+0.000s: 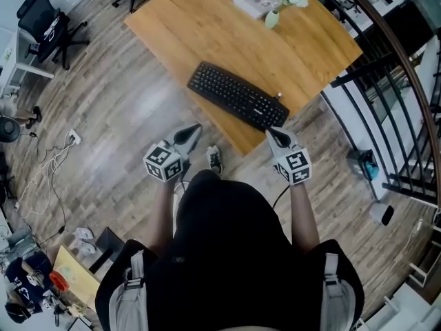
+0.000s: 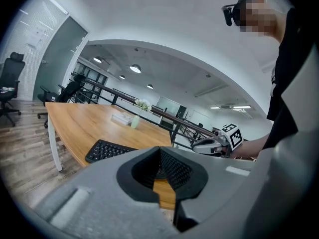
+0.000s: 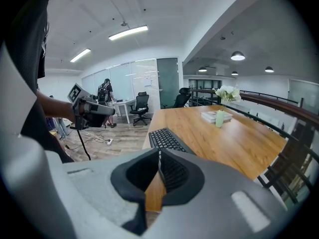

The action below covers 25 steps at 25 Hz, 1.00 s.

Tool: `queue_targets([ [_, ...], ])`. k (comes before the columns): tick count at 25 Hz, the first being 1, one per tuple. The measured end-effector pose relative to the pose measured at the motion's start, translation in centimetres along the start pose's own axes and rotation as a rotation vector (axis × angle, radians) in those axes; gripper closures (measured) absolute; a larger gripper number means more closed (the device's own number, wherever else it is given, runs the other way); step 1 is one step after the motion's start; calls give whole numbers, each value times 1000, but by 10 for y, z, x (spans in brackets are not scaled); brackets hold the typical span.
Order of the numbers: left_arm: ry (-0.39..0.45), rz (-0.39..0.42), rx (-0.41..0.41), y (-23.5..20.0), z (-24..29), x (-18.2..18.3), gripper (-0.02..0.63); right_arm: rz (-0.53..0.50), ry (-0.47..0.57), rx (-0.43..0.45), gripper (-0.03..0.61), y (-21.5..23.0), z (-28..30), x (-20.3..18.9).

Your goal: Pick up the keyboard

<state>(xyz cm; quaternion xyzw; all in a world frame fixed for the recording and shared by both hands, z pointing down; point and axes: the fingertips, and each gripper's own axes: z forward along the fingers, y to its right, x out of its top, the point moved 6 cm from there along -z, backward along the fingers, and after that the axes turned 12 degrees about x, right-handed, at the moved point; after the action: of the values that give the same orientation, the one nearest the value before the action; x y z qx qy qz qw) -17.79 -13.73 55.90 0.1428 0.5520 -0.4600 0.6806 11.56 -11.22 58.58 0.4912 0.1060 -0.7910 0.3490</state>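
A black keyboard [image 1: 238,95] lies along the near edge of the wooden table [image 1: 207,26]. In the left gripper view the keyboard [image 2: 104,151] is ahead and to the left; in the right gripper view the keyboard [image 3: 167,139] is straight ahead. My left gripper [image 1: 191,135] is shut and empty, over the floor short of the table's near left edge. My right gripper [image 1: 274,135] is shut and empty, just short of the keyboard's right end. Each gripper view shows its own jaws closed together, the left gripper [image 2: 160,161] and the right gripper [image 3: 159,166].
A small green vase [image 1: 272,19] with white flowers and a book [image 1: 253,1] stand at the table's far side. A dark railing [image 1: 386,81] runs along the right. Office chairs [image 1: 48,26] and floor cables [image 1: 48,167] are at the left.
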Motion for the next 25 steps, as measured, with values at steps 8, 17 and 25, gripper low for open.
queue_targets([
  [8, -5, 11, -32, -43, 25, 27, 601, 28, 0, -55, 565, 19, 26, 18],
  [17, -12, 50, -109, -80, 57, 56, 601, 65, 6, -188, 563, 36, 37, 28],
  [25, -28, 67, -157, -93, 80, 60, 601, 101, -18, -260, 564, 25, 35, 19],
])
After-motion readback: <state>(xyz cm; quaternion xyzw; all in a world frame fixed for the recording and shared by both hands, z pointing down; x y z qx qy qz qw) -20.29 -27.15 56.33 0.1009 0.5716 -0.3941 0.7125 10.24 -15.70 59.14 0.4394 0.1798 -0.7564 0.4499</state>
